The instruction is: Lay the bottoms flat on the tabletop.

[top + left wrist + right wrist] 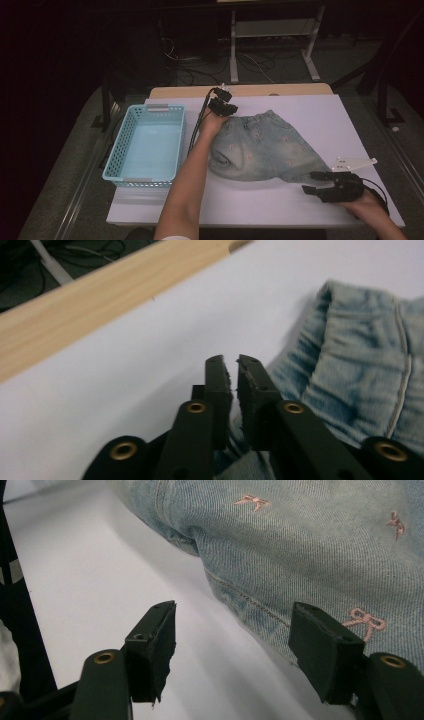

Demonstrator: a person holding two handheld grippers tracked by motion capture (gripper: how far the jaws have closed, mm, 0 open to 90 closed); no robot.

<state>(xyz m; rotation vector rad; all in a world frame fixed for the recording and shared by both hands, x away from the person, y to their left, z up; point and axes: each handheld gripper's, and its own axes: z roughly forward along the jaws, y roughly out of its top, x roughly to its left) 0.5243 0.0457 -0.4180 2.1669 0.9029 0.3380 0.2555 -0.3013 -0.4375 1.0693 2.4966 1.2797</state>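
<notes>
A light-blue plastic lattice basket (122, 145) sits empty at the white table's (260, 200) left. Beside it lie pale denim shorts (260, 147). The left gripper (223, 106) pinches their far edge; the right gripper (320, 182) stands apart beside their hem.

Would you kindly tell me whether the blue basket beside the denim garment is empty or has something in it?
Empty: in the high view the blue basket shows a bare bottom, and the denim garment lies outside it on the white table.

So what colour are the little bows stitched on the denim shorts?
Pink, on pale blue denim shorts; the bows show best in the right gripper view.
</notes>
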